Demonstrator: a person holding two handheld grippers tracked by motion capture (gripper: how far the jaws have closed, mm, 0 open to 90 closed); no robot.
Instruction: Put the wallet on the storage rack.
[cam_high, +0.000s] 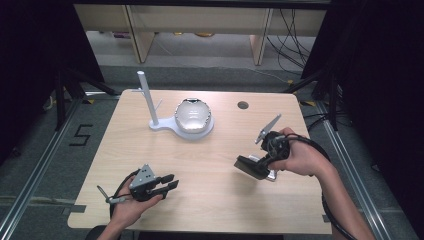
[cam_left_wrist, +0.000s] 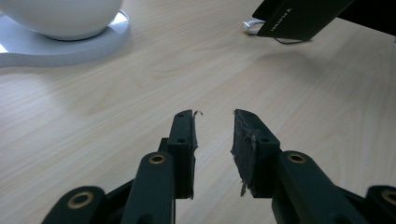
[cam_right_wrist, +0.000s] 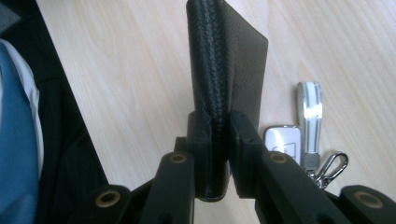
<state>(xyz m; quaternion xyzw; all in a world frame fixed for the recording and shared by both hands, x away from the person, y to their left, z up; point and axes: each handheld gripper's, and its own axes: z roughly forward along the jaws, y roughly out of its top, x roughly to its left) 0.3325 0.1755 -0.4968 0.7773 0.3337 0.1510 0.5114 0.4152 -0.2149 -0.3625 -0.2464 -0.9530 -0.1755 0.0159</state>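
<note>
Black leather wallet (cam_right_wrist: 233, 60), one, pinched in the right gripper (cam_right_wrist: 219, 135) jaws above one key fob (cam_right_wrist: 282, 144); left gripper (cam_left_wrist: 215, 135) jaws spread, empty.

A black numeral "5" (cam_high: 81, 135) is marked on the grey floor (cam_high: 30, 150), at about nine o'clock from the worktop (cam_high: 210, 200) in the high view. In the left gripper view, small pale lettering (cam_left_wrist: 281, 17) runs along the edge of the black wallet (cam_left_wrist: 303, 18) at about one o'clock, too small and blurred to read. In the right gripper view, the white car key (cam_right_wrist: 282, 142) carries a faint mark that cannot be made out.
</note>
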